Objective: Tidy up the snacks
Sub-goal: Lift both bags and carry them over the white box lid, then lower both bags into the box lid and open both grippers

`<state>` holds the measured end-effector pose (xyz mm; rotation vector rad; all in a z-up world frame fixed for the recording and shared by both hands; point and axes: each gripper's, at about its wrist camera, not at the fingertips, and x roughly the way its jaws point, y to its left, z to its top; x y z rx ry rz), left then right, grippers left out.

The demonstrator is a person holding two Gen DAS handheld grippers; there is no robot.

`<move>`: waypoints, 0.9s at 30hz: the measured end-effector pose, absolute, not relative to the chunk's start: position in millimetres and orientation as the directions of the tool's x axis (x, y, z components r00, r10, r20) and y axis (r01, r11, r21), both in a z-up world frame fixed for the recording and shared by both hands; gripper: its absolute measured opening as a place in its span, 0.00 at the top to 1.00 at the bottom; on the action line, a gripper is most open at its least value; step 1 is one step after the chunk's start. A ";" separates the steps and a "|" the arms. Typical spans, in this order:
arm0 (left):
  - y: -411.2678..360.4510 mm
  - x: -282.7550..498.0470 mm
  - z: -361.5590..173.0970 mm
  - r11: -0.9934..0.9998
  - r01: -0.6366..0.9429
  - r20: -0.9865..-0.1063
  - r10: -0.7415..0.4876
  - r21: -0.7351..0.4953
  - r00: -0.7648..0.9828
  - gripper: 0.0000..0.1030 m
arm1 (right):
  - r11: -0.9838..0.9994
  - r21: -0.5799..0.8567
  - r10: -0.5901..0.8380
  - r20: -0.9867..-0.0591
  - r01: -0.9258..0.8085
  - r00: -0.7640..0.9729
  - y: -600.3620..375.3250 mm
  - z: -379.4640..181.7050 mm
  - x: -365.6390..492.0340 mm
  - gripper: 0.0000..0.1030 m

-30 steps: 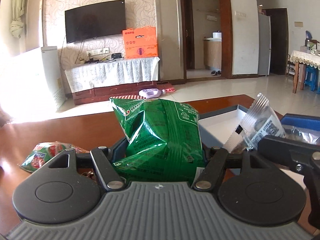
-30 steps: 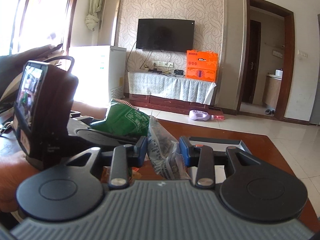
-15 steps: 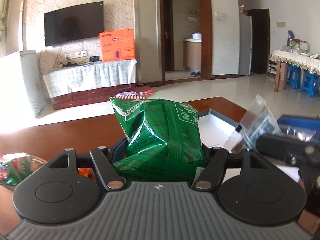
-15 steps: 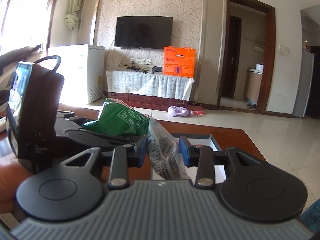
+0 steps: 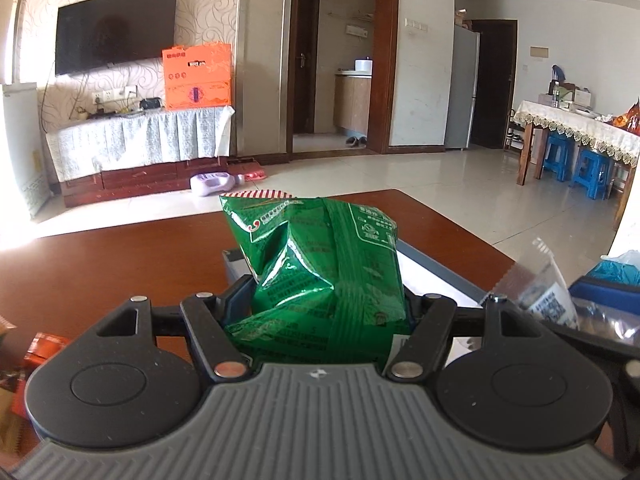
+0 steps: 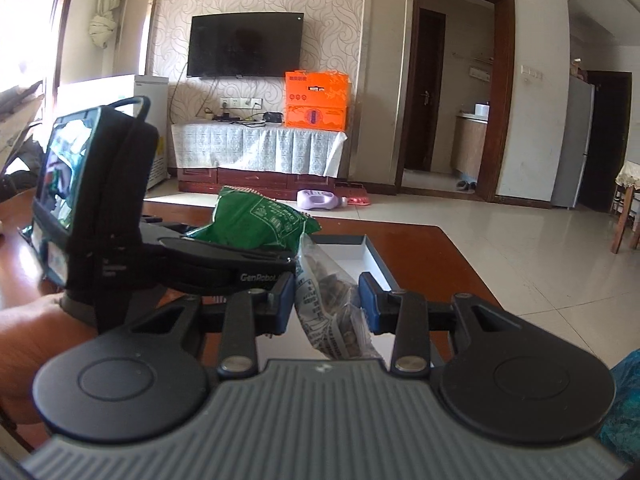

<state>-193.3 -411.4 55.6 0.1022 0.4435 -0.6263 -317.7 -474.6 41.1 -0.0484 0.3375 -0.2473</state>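
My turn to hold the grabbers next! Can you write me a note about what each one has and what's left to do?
Left gripper: fingers shut on the green snack bag, above the near end of the open grey box.
Right gripper: fingers shut on the clear snack packet, box just ahead.
Done: both snacks picked up.
Left: neither is in the box yet; probably put them in. More packets lie on the brown table, at the left view's left edge.
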 end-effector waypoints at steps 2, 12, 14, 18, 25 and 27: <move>-418.4 -188.2 52.8 0.806 0.589 -0.438 -0.550 -0.056 0.711 0.29 | 0.968 -0.074 -0.252 -0.327 0.242 0.911 -478.5 40.4 -317.7 0.63; -454.2 -156.5 32.3 0.790 0.610 -0.487 -0.558 -0.065 0.671 0.29 | 0.956 -0.027 -0.282 -0.365 0.293 0.887 -489.2 35.2 -317.4 0.63; -456.7 -151.7 28.7 0.788 0.612 -0.494 -0.559 -0.066 0.666 0.29 | 0.955 -0.026 -0.285 -0.370 0.296 0.884 -491.2 35.2 -313.7 0.63; -461.1 -142.2 23.1 0.789 0.611 -0.502 -0.557 -0.071 0.661 0.29 | 0.954 -0.022 -0.286 -0.377 0.300 0.881 -493.1 35.0 -309.0 0.63; -461.3 -135.5 16.5 0.791 0.609 -0.521 -0.546 -0.061 0.656 0.27 | 0.953 -0.025 -0.287 -0.390 0.302 0.875 -494.8 35.1 -300.7 0.63; -463.8 -132.1 16.5 0.791 0.610 -0.527 -0.539 -0.050 0.656 0.26 | 0.953 -0.029 -0.289 -0.395 0.302 0.872 -494.4 34.1 -297.9 0.63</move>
